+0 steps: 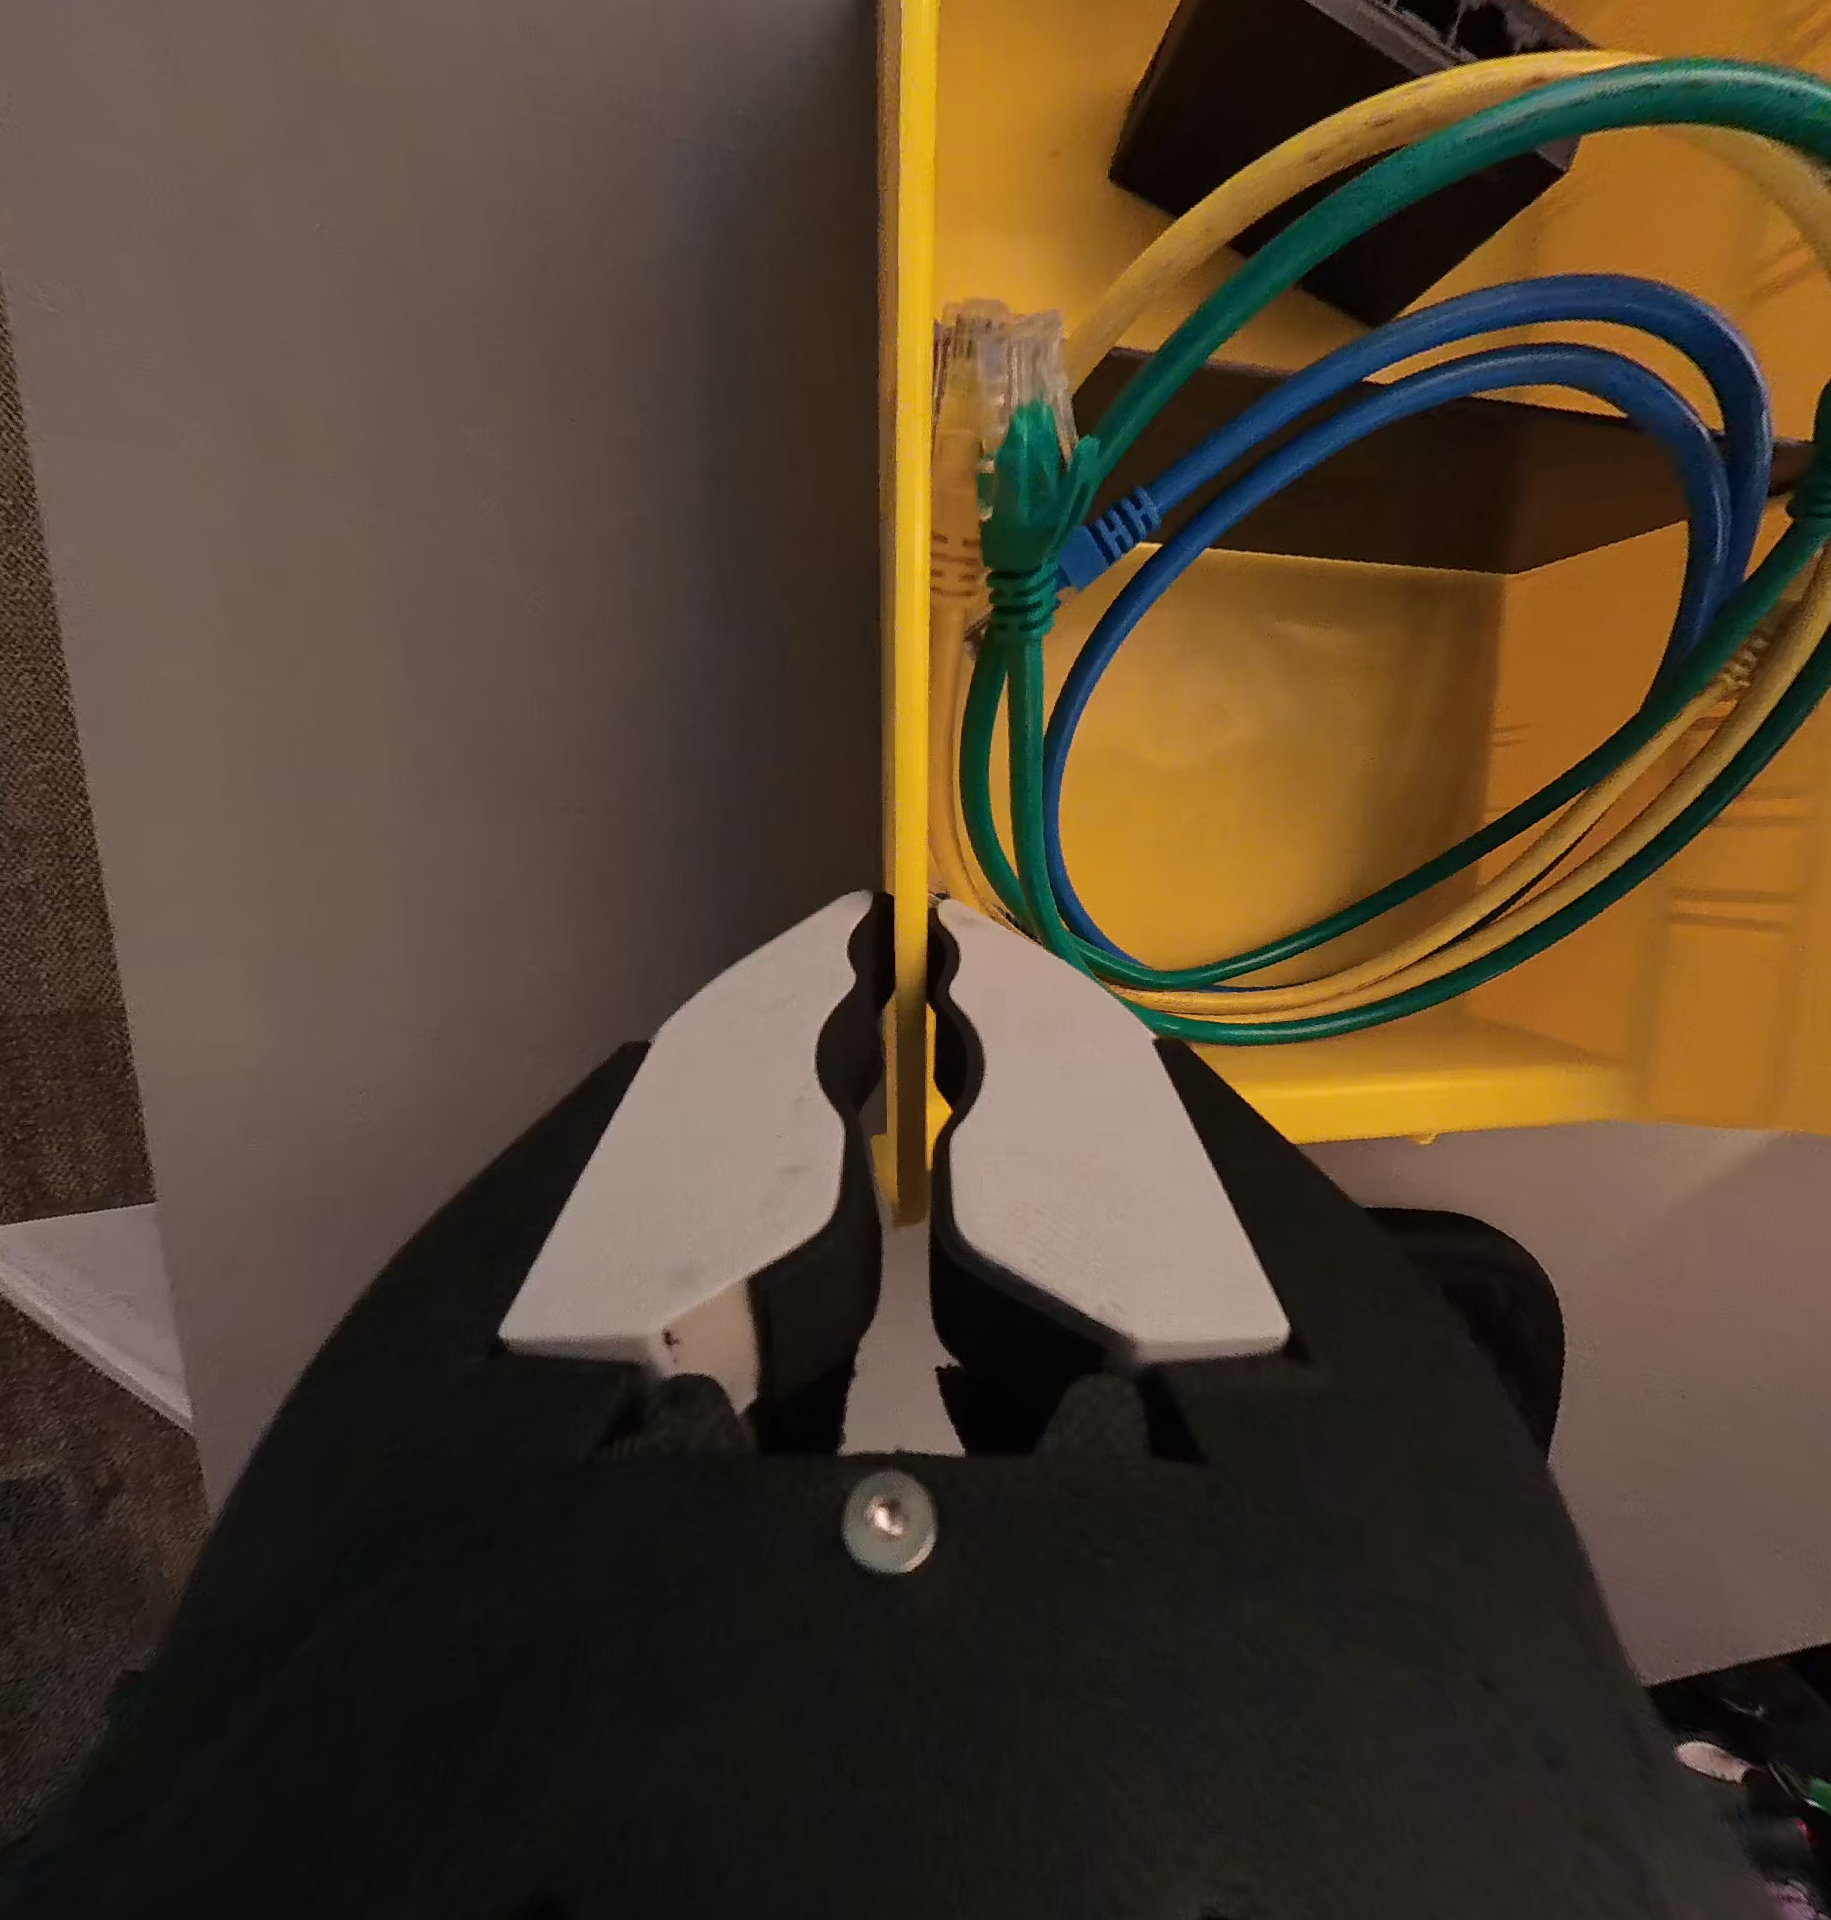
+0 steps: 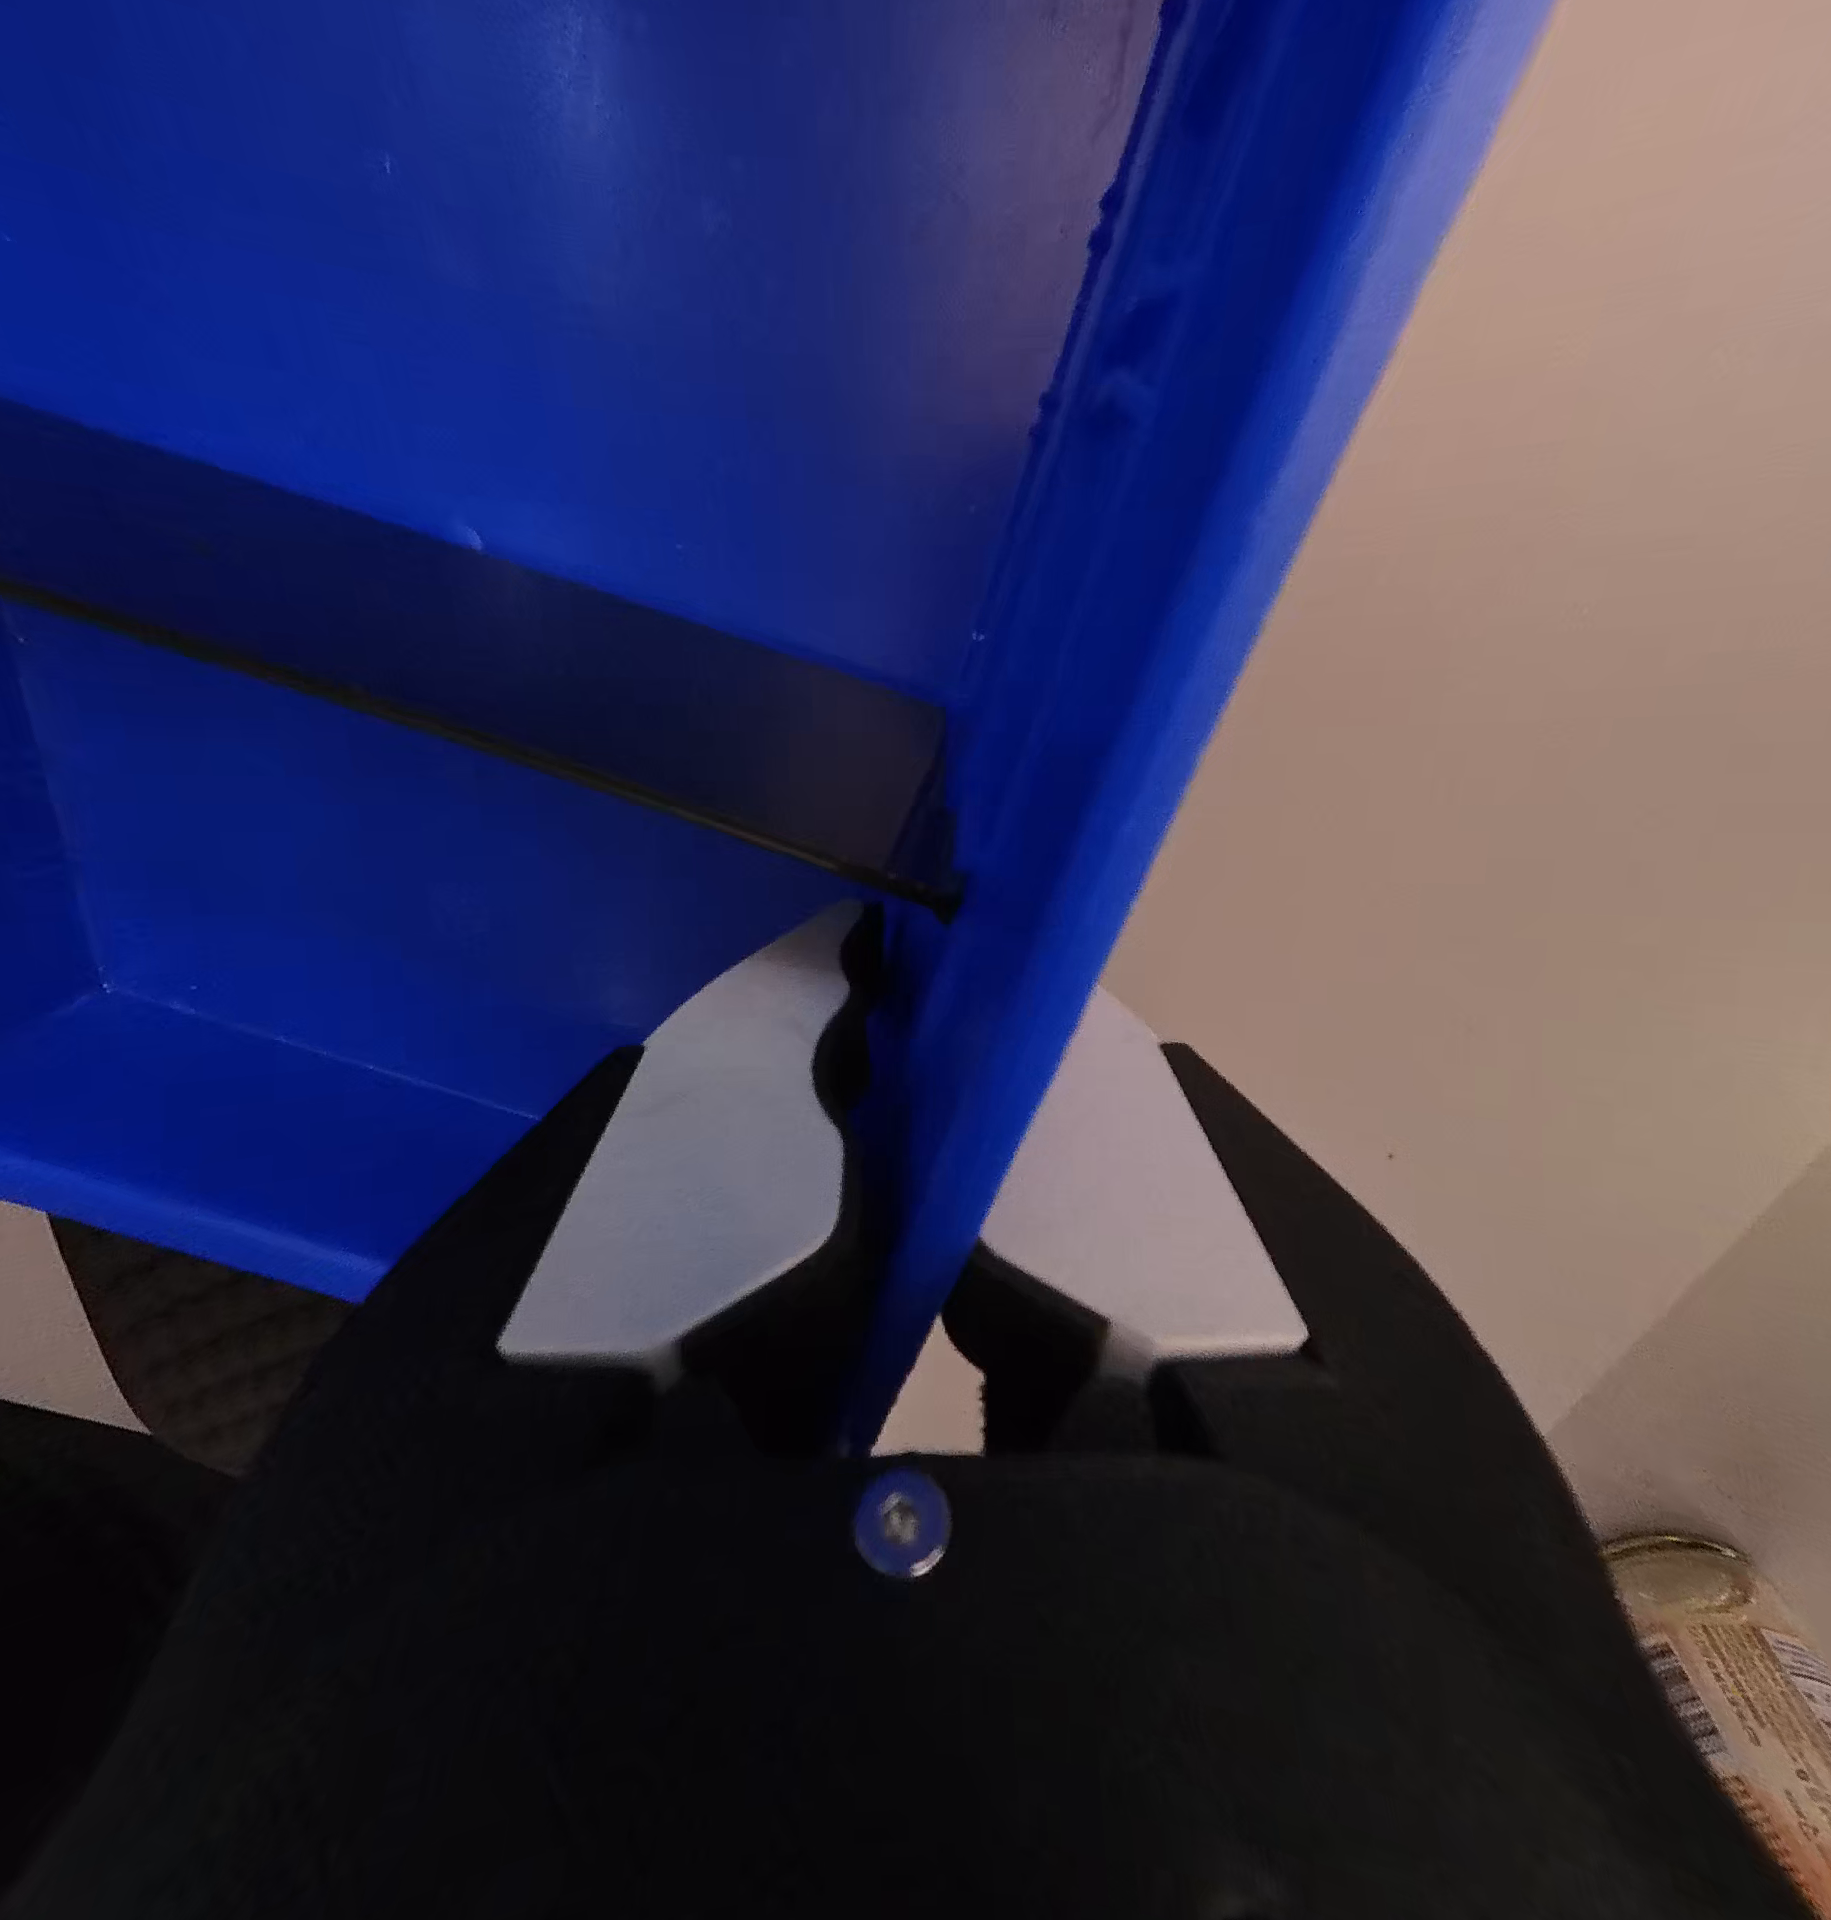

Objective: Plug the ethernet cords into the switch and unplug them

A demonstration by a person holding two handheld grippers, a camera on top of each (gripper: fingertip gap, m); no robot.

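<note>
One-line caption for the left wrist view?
Left tool shut on yellow bin wall; coiled yellow, green and blue ethernet cords lie inside, unplugged.

Looped cords [image 1: 1306,644] and a black box [image 1: 1337,177] crowd the yellow bin [image 1: 1306,1081]. Outside its left rim lies open room. The blue bin [image 2: 475,416] is bare inside.

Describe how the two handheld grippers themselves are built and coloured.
Both look alike: the left gripper and right gripper have a matte black body, two pale grey tapering fingers with wavy black inner pads, and a silver screw centred below them. No cables, markings or sleeves show.
</note>
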